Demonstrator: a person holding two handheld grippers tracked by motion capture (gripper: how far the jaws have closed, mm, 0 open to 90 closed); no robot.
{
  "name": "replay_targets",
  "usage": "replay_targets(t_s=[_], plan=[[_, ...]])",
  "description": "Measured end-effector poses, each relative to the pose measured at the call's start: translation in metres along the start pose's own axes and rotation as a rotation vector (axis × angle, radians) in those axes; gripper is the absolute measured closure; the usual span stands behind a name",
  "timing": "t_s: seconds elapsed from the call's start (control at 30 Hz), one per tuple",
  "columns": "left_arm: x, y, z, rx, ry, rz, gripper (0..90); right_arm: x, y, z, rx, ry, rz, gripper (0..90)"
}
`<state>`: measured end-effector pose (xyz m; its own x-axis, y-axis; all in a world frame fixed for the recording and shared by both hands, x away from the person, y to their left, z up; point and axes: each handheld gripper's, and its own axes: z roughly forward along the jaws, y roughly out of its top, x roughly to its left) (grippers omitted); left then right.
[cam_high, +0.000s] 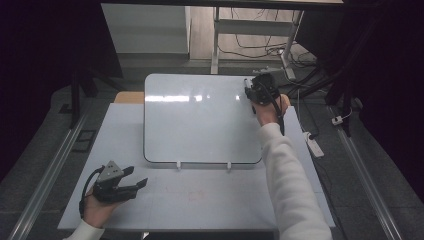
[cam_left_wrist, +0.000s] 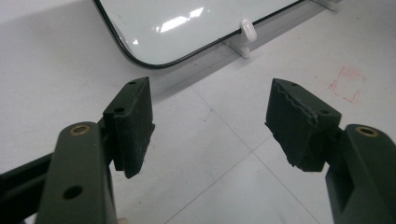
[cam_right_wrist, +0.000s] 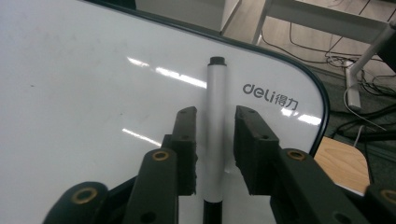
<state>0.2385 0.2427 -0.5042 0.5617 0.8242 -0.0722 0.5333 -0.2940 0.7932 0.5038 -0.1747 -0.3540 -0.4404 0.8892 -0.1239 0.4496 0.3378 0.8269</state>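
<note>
Right gripper view, marker (cam_right_wrist: 215, 126) lying between right claw (cam_right_wrist: 215, 140) pads, whiteboard (cam_right_wrist: 93, 93) beneath

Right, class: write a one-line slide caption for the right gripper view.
Marker lying on whiteboard, between the right hand-held gripper's parted jaws.

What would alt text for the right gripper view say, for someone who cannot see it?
A silver marker pen with a black cap lies on a glossy whiteboard, between the two black jaws of the right gripper, which stand slightly apart from it on either side. The board's rounded corner carries a "deli" logo, and cables trail across the floor beyond.
</note>
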Motion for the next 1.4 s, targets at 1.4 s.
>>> replay_targets(t_s=[1.4], plan=[[-0.003,0.001,0.003,-0.03,-0.007,0.018,27.4,0.005,-0.195,-0.121,-0.2,0.321,-0.133,38.4]])
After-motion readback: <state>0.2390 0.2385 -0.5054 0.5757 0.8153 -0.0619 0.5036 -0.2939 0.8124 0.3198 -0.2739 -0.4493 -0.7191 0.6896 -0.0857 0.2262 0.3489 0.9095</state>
